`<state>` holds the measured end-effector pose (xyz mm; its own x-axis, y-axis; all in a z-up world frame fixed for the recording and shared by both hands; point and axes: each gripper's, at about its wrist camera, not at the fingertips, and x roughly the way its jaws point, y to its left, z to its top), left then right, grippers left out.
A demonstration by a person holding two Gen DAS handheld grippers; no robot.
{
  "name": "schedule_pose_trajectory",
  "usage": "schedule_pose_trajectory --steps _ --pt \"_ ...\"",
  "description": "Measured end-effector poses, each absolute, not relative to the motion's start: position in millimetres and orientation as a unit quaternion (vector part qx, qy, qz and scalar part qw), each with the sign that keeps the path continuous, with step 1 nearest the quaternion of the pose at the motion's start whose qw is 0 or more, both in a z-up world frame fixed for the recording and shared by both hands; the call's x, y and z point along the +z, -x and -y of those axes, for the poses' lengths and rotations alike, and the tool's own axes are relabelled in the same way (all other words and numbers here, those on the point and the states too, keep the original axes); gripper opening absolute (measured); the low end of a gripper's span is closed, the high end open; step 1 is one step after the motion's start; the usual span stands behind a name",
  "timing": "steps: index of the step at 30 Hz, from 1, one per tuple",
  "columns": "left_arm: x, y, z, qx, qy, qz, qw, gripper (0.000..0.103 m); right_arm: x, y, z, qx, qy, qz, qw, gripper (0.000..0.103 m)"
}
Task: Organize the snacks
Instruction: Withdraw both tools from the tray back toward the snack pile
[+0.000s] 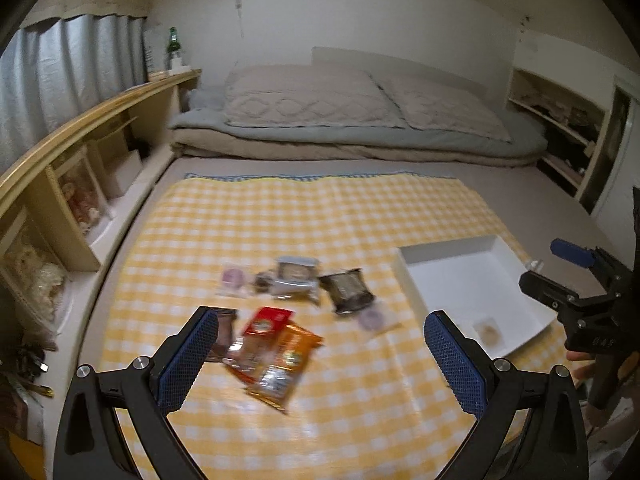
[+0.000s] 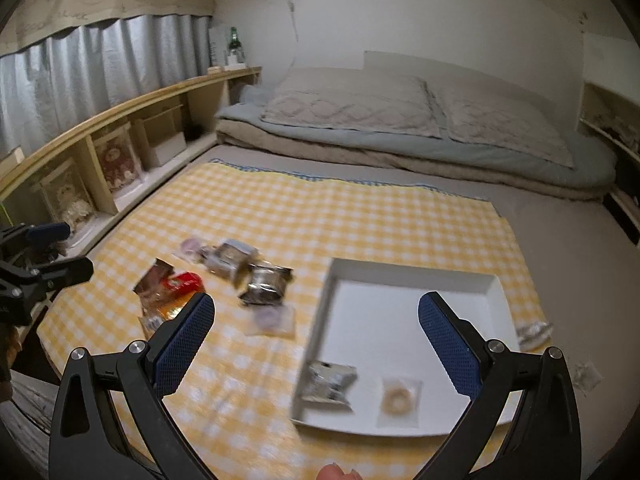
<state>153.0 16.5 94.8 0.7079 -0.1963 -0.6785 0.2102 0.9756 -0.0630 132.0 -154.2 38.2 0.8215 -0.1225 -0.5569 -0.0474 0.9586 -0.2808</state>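
Left gripper point(image 1: 320, 356) gapes wide over the orange packet point(image 1: 286, 360), lining up a grab. Right gripper point(image 2: 316, 344), equally wide and empty, hovers by the white tray point(image 2: 400, 276).

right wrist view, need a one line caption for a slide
Open right tool above a white tray holding two snack packets, more snacks loose on the yellow checked cloth.

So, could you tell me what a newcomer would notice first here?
The yellow-and-white checked cloth spread over the bed, with a loose cluster of foil and plastic snack packets at its centre-left. To their right sits a shallow white rectangular tray holding two packets.
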Motion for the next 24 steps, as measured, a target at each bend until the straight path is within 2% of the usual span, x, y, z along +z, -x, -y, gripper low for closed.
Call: schedule_pose_trajectory --steps 5,11,13,16,20,24 --pt "102.8 -162.2 -59.4 -0.1 -0.016 -0.358 0.928 0.103 25.0 -153.6 121.1 -0.003 0.133 -0.301 0.944 0.103" --pt "80.6 -195.5 -93.3 -0.126 0.002 -0.359 0.925 0.102 -8.1 -183.7 91.6 0.006 0.099 -0.311 0.945 0.103" --pt "70.1 -207.3 -104.4 -0.135 0.012 -0.36 0.923 0.097 -25.8 -195.8 86.3 0.006 0.065 -0.322 0.944 0.103" --pt "51.2 -230.6 -117.1 -0.143 0.027 -0.371 0.917 0.097 -61.6 -210.9 82.1 -0.006 0.002 -0.343 0.939 0.103" --pt "29.0 -257.9 -126.0 -0.145 0.038 -0.388 0.91 0.103 -111.1 -225.3 74.4 -0.022 -0.068 -0.376 0.924 0.103" --pt "12.3 -278.2 -130.5 -0.145 0.04 -0.405 0.902 0.103 -157.3 -230.3 57.7 -0.025 -0.105 -0.406 0.907 0.103"
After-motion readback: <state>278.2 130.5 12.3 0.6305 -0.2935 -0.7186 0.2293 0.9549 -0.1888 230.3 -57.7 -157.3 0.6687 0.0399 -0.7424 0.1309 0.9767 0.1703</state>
